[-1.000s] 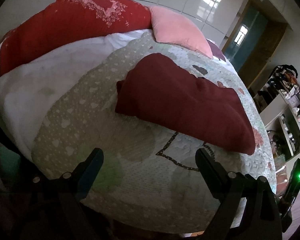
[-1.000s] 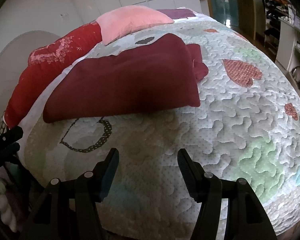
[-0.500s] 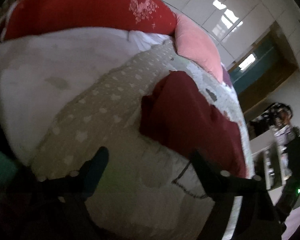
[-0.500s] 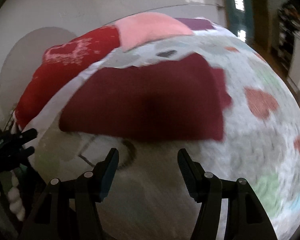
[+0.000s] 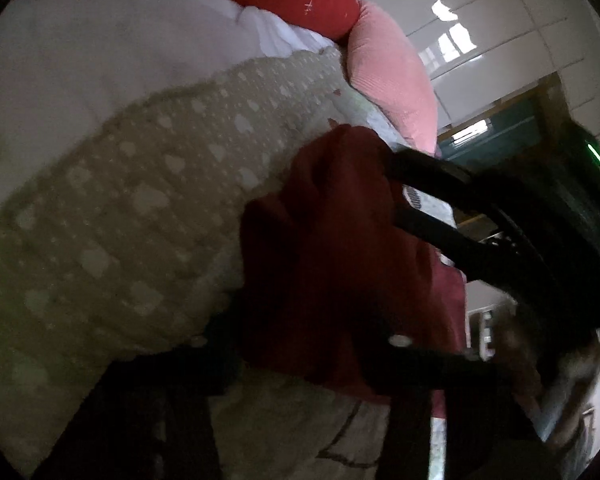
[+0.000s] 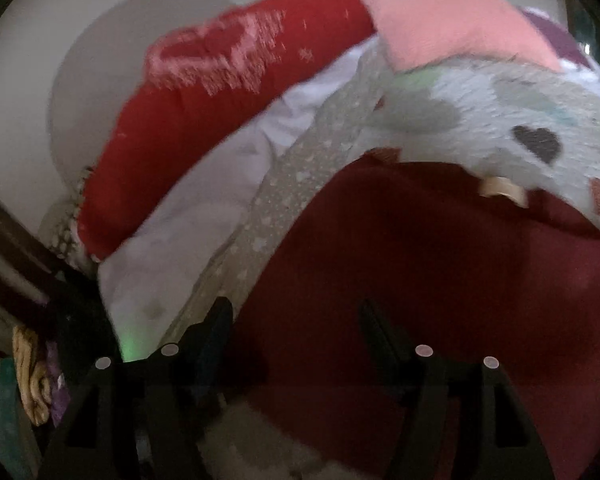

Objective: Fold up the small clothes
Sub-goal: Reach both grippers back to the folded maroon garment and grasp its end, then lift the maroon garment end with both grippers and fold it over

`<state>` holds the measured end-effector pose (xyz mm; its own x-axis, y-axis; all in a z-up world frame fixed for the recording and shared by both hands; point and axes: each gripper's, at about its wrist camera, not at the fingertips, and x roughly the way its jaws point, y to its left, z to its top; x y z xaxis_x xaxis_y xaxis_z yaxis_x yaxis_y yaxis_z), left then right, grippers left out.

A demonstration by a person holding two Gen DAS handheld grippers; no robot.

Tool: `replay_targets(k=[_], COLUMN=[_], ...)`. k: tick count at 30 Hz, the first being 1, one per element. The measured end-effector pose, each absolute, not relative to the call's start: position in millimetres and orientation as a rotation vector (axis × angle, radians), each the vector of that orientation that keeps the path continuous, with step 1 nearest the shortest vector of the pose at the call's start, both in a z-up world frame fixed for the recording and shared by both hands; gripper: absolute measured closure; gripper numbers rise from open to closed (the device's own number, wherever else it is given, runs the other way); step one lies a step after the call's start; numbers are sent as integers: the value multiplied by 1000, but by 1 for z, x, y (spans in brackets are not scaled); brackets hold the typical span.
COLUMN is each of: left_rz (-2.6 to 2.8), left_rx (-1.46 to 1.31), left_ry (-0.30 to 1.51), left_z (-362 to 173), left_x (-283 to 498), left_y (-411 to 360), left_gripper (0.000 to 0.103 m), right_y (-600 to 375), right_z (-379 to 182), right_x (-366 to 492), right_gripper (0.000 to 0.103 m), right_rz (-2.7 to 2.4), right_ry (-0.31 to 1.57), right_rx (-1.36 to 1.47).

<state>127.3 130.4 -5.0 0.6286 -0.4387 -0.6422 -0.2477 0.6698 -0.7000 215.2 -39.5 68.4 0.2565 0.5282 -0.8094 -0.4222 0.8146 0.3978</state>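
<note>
A dark red folded garment [image 5: 332, 248] lies on the quilted bed cover [image 5: 140, 200]. My left gripper [image 5: 300, 336] is open, its two fingers astride the garment's near left end. The other gripper's black fingers [image 5: 452, 208] lie over the garment at the right of the left wrist view. In the right wrist view the garment [image 6: 440, 264] fills the lower right. My right gripper [image 6: 296, 320] is open, its jaws low over the garment's near edge. The view is blurred, so contact with the cloth cannot be told.
A red pillow [image 6: 220, 92] and a pink pillow [image 6: 440, 12] lie at the head of the bed, on a white sheet [image 6: 204, 216]. A doorway [image 5: 496, 128] and white wall panels show at the right. Dark furniture [image 6: 16, 264] stands left of the bed.
Both grippers have moved forward and down from the bed's near edge onto the dark red garment. Both remain open. The garment itself has not visibly shifted.
</note>
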Motion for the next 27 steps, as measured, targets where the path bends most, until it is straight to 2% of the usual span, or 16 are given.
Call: replay_targets(k=[5,9,13,16,17,18,20,27], left_rz=[-141,-137,-128,-125,-125,-129,-146,-224], left_rx=[-901,-922,-917,-917,-908,-896,-878,-757], left_ry=[890,884,889,885,881,875,861,789], left_z=[-11,-10,-6,1,5,12,26,84], left_x=[121,117,111,105,100,96,88,51], left_y=[130,131,130,128,127,124,118,90], left_gripper=[71,71,73,75,75,75,75,75], right_y=[15,44,72,84,84,81,67,-26], right_z=[32,20,6,-3,-2,2,17,92], right_x=[256,265,264,253,249,246,242,241], right_gripper=[31,16,17,34,51,62,80,84], right_rz=[575,530,434,368,358,353,390,451], right_ry=[1262,1303,1336,1283,1260,1230,1196,1052], right_rx=[-15,-184,-402,-577,-605,-618,-556,-242])
